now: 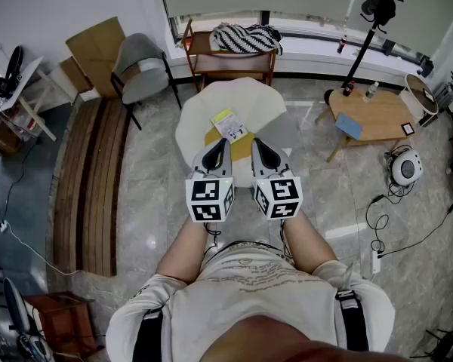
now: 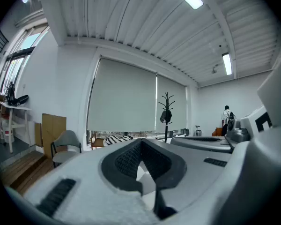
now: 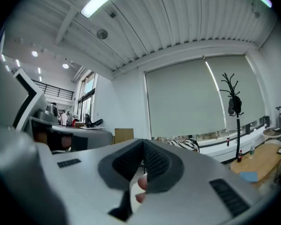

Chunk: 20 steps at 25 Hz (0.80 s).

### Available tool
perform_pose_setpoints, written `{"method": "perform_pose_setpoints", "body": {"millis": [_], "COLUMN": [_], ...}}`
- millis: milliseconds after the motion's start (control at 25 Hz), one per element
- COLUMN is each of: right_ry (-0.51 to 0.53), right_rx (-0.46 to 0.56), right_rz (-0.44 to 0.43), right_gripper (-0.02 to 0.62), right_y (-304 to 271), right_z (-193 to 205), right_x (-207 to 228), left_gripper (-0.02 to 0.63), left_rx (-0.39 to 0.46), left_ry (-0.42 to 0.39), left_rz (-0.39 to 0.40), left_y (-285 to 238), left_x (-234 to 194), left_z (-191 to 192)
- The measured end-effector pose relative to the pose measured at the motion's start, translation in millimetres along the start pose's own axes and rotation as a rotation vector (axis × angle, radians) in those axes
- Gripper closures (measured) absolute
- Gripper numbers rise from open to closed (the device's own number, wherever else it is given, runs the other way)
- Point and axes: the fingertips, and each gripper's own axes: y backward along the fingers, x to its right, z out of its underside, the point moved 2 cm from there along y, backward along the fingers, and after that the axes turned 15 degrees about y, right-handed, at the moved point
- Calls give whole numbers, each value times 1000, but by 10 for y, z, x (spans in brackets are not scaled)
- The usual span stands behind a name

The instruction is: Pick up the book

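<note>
My left gripper point(image 1: 223, 145) is clenched tip to tip on nothing. My right gripper point(image 1: 257, 145), just beside it, is clenched and empty too. Both hang about level above the near part of the round table point(image 1: 200, 104). The book point(image 1: 229, 124) lies flat on that table, just ahead of the tips and not held.

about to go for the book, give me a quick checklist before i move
1. Book in sight on the round white table: ok.
2. Book's top free of other things: ok.
3. Left tongs open for a grasp: not ok, shut and empty.
4. Right tongs open: not ok, shut and empty.
5. Tongs aimed down at the book: not ok, both point level.
6. Yellow thing under the book is separate from it: cannot tell.
</note>
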Motion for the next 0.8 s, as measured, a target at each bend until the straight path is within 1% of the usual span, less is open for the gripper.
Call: {"method": "perform_pose_setpoints", "body": {"millis": [320, 480, 640, 800], "right_ry": [-7, -40, -52, -63], "right_rx": [-8, 11, 23, 29], "right_rz": [-16, -45, -57, -83], "right_gripper": [571, 571, 571, 571], "right_y": [48, 44, 27, 77], "right_z": [67, 62, 68, 127], "right_x": [86, 99, 161, 190], "left_gripper": [588, 588, 588, 588], "left_rx": [-14, -29, -30, -49], "left_ry": [1, 23, 13, 44], "left_rz": [-2, 2, 1, 18], "left_y": [-68, -127, -191, -213], "left_x": [123, 142, 184, 270], "left_z": [67, 111, 121, 201]}}
